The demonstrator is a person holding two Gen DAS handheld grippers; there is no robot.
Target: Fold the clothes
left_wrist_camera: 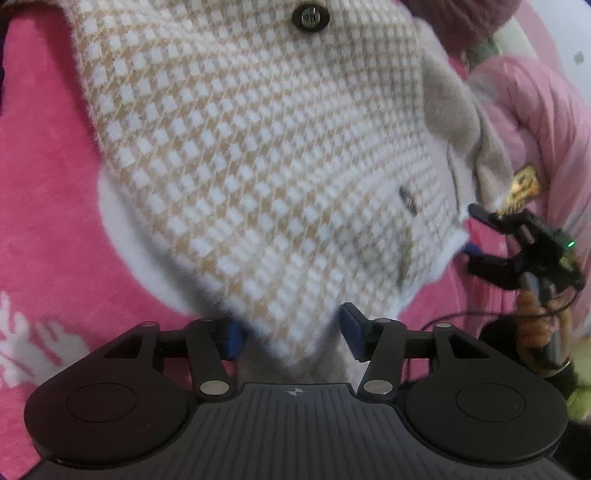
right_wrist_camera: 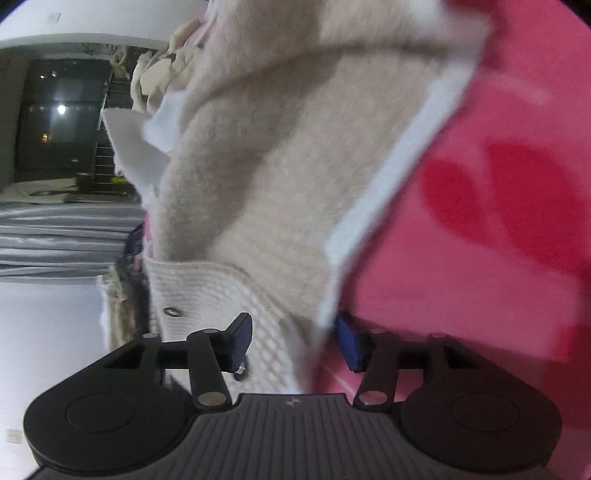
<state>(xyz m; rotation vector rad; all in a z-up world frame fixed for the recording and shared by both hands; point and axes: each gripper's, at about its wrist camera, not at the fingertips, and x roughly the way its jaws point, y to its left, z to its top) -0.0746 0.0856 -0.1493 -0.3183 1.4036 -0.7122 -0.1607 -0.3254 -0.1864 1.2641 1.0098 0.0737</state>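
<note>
A beige-and-white checked knit garment [left_wrist_camera: 258, 147] with dark buttons [left_wrist_camera: 310, 16] lies spread on a pink blanket [left_wrist_camera: 44, 184]. Its near corner points between the blue pads of my left gripper [left_wrist_camera: 291, 334], whose jaws stand apart; the right pad's face shows bare. At the garment's right corner, a hand [left_wrist_camera: 535, 314] holds my right gripper [left_wrist_camera: 474, 238], jaws parted at the white edge. In the right wrist view the garment's plain fuzzy inside [right_wrist_camera: 277, 184] and white trim rise ahead. Checked fabric sits between the spread pads of the right gripper [right_wrist_camera: 295, 341].
A pink quilted item [left_wrist_camera: 535, 110] and a dark maroon cloth [left_wrist_camera: 472, 18] lie beyond the garment's right side, with a gold tag [left_wrist_camera: 522, 184] by the edge. The right wrist view shows the pink blanket [right_wrist_camera: 480, 258], a cream cloth heap [right_wrist_camera: 159, 81], grey drapery [right_wrist_camera: 55, 236] and a dark window [right_wrist_camera: 55, 118].
</note>
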